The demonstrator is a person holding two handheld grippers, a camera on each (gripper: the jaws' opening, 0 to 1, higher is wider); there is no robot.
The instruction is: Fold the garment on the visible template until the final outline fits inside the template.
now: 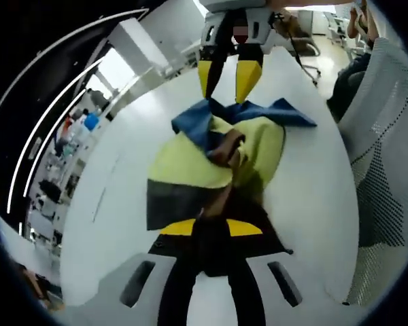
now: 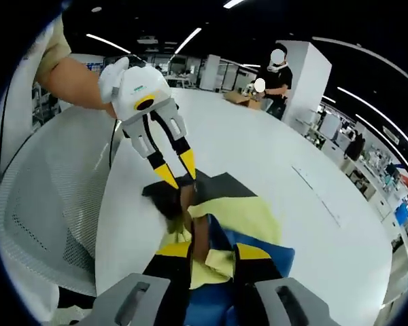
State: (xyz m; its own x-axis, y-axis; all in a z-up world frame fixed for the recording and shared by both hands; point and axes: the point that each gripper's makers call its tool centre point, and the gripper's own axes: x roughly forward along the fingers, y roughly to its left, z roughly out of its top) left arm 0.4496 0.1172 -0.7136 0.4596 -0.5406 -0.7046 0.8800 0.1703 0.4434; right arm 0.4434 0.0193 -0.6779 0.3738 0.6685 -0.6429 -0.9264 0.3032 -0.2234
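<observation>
A crumpled garment point(image 1: 190, 163) in yellow-green with blue parts lies on a white table point(image 1: 122, 204), over a dark grey sheet, the template point(image 1: 170, 204). My left gripper point(image 1: 211, 227) is shut on a raised dark ridge of the fabric close to the camera. In the right gripper view the left gripper point(image 2: 177, 170) pinches the garment's point(image 2: 238, 217) far edge by the template point(image 2: 224, 183). The right gripper point(image 1: 226, 80) comes down from the top with its yellow fingertips apart, touching the blue edge. In its own view, the right gripper point(image 2: 212, 252) stands open with yellow fabric between the jaws.
A grey mesh chair point(image 1: 387, 136) stands close along one table edge, also seen as the chair point(image 2: 47, 204) beside the person's arm point(image 2: 68, 75). Two people point(image 2: 279, 75) and a cardboard box point(image 2: 241, 98) are at the table's far end. Bare table point(image 2: 313, 224) stretches beyond the garment.
</observation>
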